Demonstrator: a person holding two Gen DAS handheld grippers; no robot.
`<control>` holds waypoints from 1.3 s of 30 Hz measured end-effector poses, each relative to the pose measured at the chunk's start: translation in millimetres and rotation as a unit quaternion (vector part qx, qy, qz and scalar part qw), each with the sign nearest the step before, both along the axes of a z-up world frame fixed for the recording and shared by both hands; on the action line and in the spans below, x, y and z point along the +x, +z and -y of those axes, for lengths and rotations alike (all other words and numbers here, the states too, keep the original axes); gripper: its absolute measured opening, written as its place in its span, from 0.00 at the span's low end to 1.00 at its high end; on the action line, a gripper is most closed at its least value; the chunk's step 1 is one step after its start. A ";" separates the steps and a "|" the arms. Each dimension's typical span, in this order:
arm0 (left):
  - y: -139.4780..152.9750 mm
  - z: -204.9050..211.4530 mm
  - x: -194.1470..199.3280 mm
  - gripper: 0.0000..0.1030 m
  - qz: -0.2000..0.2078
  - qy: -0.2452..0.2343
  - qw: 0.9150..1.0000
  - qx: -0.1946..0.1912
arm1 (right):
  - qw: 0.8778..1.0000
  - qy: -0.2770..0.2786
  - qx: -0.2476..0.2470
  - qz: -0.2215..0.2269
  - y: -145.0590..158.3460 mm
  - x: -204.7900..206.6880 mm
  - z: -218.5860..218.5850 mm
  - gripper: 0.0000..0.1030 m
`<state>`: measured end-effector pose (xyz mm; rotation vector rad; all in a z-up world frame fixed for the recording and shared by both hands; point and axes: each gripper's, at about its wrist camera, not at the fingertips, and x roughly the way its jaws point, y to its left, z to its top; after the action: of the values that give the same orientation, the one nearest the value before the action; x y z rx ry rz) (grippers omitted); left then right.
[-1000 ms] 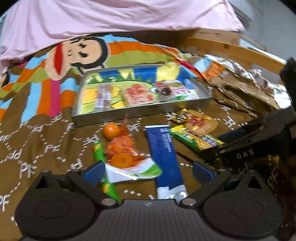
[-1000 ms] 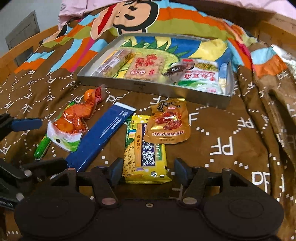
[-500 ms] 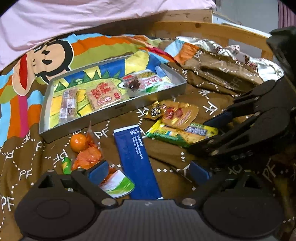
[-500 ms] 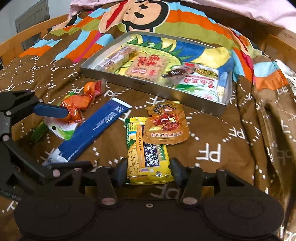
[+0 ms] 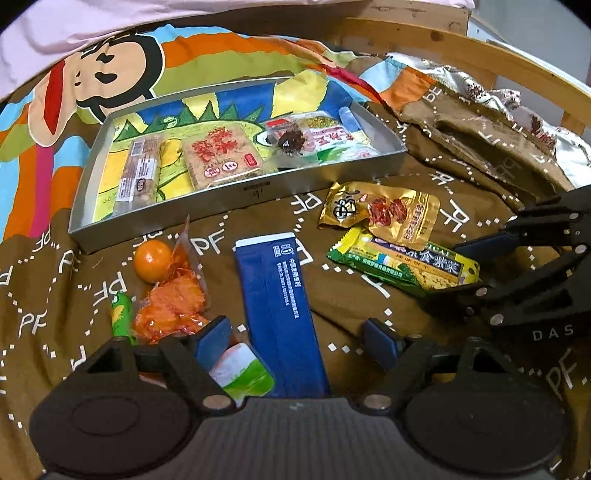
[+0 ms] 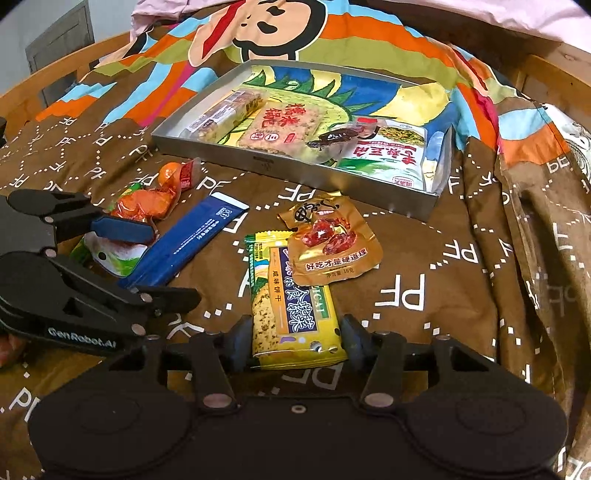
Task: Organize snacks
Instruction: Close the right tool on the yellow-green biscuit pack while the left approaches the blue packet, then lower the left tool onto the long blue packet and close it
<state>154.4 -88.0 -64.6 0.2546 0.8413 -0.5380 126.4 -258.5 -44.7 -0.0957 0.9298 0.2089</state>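
right tool point(image 6: 295, 341) astride yellow cracker pack point(image 6: 293, 306)

The blue packet's point(image 5: 280, 306) near end and the green-white pouch point(image 5: 242, 371) vanish beneath the left tool point(image 5: 295, 339).

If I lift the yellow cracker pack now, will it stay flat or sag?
The yellow cracker pack looks flat and slab-like, so probably fairly stiff. Its glossy film may slip. The gold pouch overlaps its far end and will likely slide off.

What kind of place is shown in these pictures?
Probably a bedroom: the snacks lie on a brown cartoon-print bedspread inside a curved wooden bed frame, with pink bedding behind the grey metal tray.
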 end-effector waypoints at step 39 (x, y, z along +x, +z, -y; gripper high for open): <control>-7.3 3.5 -1.4 0.66 -0.024 0.017 1.000 -0.001 | 1.000 -0.014 0.004 -0.006 -11.0 14.0 0.1 0.63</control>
<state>153.0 -91.5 -71.9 0.2251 0.8891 -0.5146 140.3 -258.6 -55.7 -0.0745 0.9426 0.1870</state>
